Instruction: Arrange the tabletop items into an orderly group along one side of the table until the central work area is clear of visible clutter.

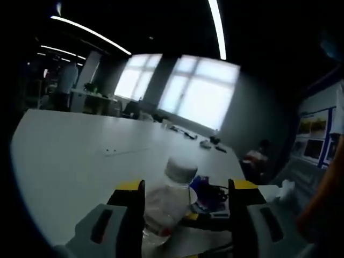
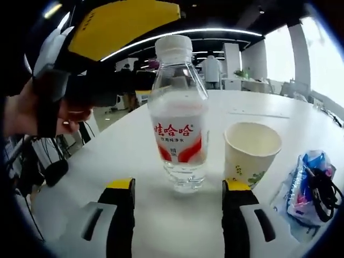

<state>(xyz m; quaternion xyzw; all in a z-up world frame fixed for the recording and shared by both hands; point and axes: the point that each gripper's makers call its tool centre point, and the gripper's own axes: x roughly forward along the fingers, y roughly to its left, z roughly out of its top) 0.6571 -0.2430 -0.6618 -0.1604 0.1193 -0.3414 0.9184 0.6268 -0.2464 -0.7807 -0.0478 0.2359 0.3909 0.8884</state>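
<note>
A clear water bottle [image 2: 179, 123] with a white cap and a red-and-white label stands upright on the white table [image 2: 134, 150]. My right gripper [image 2: 179, 187] is open, and the bottle's base sits in the gap at its jaw tips without touching either jaw. A paper cup [image 2: 251, 153] stands just right of the bottle. My left gripper [image 1: 186, 185] is open too, with the bottle [image 1: 169, 201] showing between its jaws, closer to the left one. The left gripper [image 2: 107, 32] hangs above and left of the bottle, held by a hand [image 2: 32, 115].
A blue packet with a black cable [image 2: 309, 185] lies right of the cup, and the same packet [image 1: 207, 194] shows behind the bottle. Something white and crumpled [image 1: 287, 188] lies further right. Small items [image 1: 204, 142] sit far down the table [image 1: 70, 150]. Black cables [image 2: 48, 169] hang off the near edge.
</note>
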